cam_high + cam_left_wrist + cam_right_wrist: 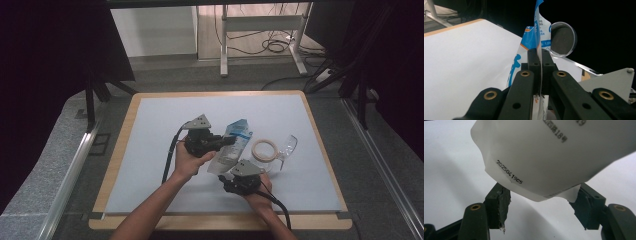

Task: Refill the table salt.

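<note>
A white pouch with blue print (235, 145) is held up over the middle of the pale mat (160, 150). My left gripper (227, 141) comes in from the left and is shut on the pouch's thin edge; in the left gripper view the jaws (539, 53) pinch the upright pouch (531, 40). My right gripper (227, 172) sits just below the pouch, near the front. In the right gripper view the pouch's white bottom end (544, 150), printed with a date code, lies between the jaws (541, 195) and touches both pads.
A beige tape ring (263, 149) lies right of the pouch, with a clear plastic cup (287, 145) on its side next to it. That cup's round clear end (563, 39) stands behind the pouch. The mat has a wooden rim (125, 135). Table legs and cables stand beyond.
</note>
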`<action>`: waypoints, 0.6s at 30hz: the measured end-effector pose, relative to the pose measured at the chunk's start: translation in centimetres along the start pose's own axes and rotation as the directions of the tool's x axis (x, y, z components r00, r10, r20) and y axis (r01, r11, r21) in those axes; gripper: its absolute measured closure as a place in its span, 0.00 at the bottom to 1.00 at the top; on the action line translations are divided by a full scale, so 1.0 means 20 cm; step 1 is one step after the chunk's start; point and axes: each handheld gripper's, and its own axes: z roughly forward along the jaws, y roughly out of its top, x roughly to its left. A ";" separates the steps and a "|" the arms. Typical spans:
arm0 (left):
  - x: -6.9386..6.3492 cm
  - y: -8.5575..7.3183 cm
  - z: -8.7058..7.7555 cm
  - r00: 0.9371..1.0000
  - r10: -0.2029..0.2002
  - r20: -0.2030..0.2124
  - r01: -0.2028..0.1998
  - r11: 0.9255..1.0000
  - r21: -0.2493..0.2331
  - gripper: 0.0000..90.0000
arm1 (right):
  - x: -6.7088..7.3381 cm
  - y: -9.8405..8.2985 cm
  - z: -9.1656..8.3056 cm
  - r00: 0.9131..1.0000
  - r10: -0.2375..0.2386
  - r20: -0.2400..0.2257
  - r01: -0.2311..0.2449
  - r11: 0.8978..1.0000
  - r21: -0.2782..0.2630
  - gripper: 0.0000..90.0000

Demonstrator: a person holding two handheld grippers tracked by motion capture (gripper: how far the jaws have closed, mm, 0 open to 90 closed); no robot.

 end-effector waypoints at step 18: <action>0.02 0.03 0.08 1.000 -0.011 0.025 0.009 0.998 0.056 1.00 | 0.00 -0.02 -0.01 1.000 0.015 0.000 -0.015 1.000 -0.001 0.41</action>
